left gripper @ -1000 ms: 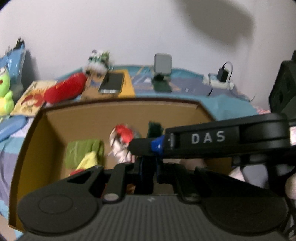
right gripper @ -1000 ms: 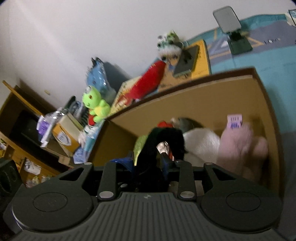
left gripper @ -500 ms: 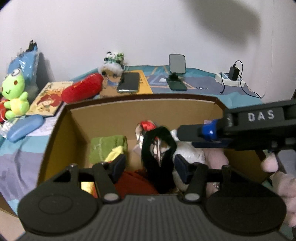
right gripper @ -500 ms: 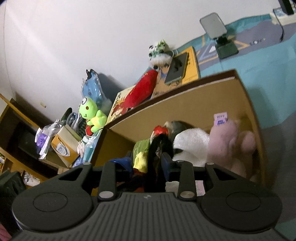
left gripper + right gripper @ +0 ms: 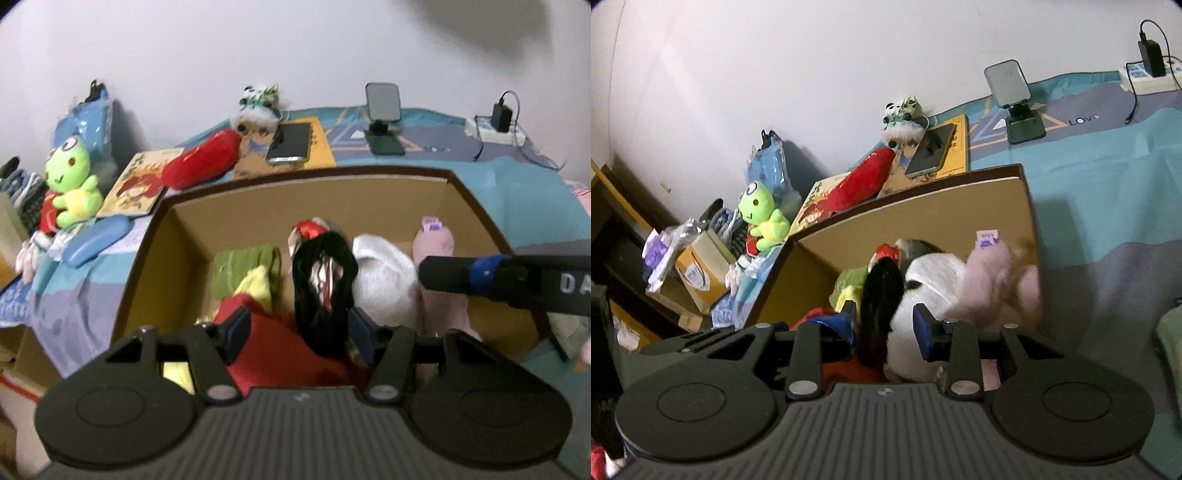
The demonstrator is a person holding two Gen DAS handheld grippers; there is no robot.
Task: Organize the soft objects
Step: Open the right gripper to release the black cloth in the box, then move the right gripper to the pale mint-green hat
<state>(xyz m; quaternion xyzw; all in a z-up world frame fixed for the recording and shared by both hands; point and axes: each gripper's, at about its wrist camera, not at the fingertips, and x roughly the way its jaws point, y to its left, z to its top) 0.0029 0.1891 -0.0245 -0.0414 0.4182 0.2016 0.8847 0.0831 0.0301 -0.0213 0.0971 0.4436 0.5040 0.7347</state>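
Observation:
A cardboard box holds soft toys: a black-haired doll with a red bow, a white plush, a pink plush, green and yellow cloth and a red cloth. My left gripper is open above the box, the doll standing free between its fingers. My right gripper is open too, over the doll and white plush. One of its fingers crosses the left wrist view.
On the bed behind the box lie a red plush, a green frog plush, a panda toy, a phone on a book, a phone stand and a charger. Shelves with clutter stand left.
Both grippers have opened and pulled back up from the box. The black-haired doll, held by the right gripper before, now stands free in the box.

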